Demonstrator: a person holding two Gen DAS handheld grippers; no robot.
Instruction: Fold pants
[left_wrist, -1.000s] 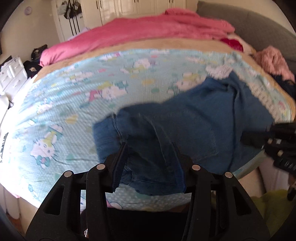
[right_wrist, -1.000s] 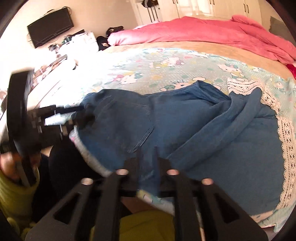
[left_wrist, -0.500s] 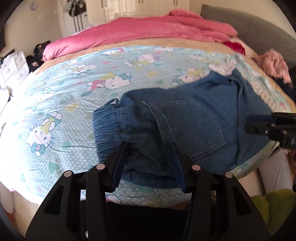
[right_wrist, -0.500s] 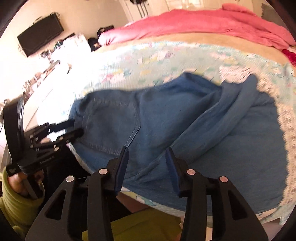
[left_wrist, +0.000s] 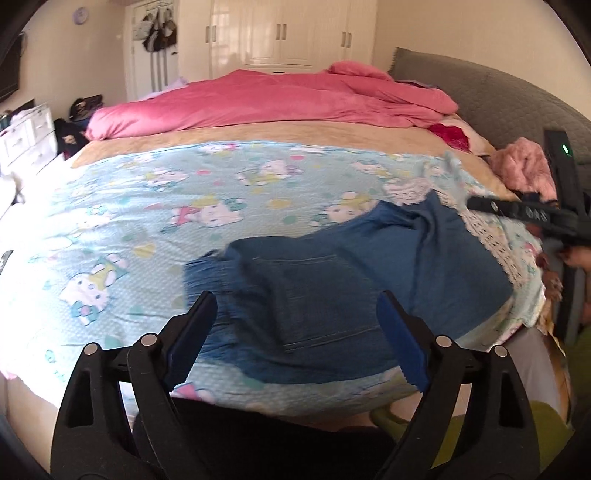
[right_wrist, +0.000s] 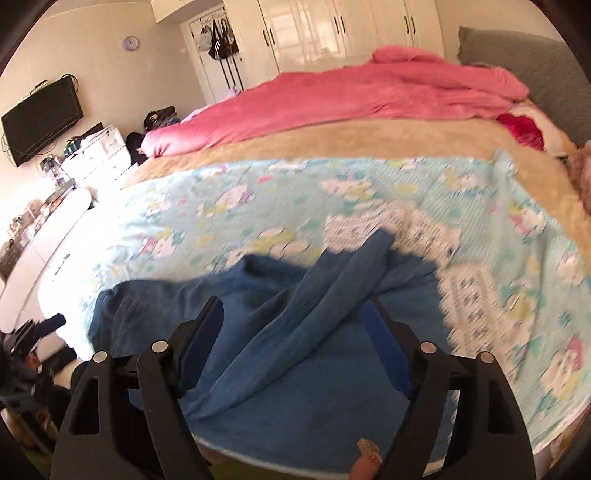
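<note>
1. On the near edge of the bed, blue denim pants (left_wrist: 332, 295) lie spread flat over a pale blue cartoon-print sheet (left_wrist: 147, 206), stitched back pocket facing up and the gathered elastic waistband at the left in the left wrist view.
2. From the right wrist view, the pants (right_wrist: 295, 369) show one soft leg folded into a long diagonal ridge across the smoother cloth beneath.
3. Just beside the legs, a white lace trim (right_wrist: 469, 295) borders the sheet.
4. Above the waistband end, the left gripper (left_wrist: 295, 317) hangs with its jaws opening wide, blue pads clear of the denim and holding nothing.
5. Over the leg end, the right gripper (right_wrist: 291, 332) likewise has its jaws opening, pads apart and empty, with the fold of cloth lying below the gap.
6. Beyond the sheet runs a tan blanket (left_wrist: 258, 133), then a rumpled pink duvet (left_wrist: 266, 103) heaped along the far side.
7. At the right stands a grey quilted headboard (left_wrist: 480, 96), with a fuzzy pink garment (left_wrist: 524, 166) near it.
8. Behind the bed, glossy white wardrobes (right_wrist: 351, 29) line the wall, and a dark television (right_wrist: 40, 118) hangs at the left.
</note>
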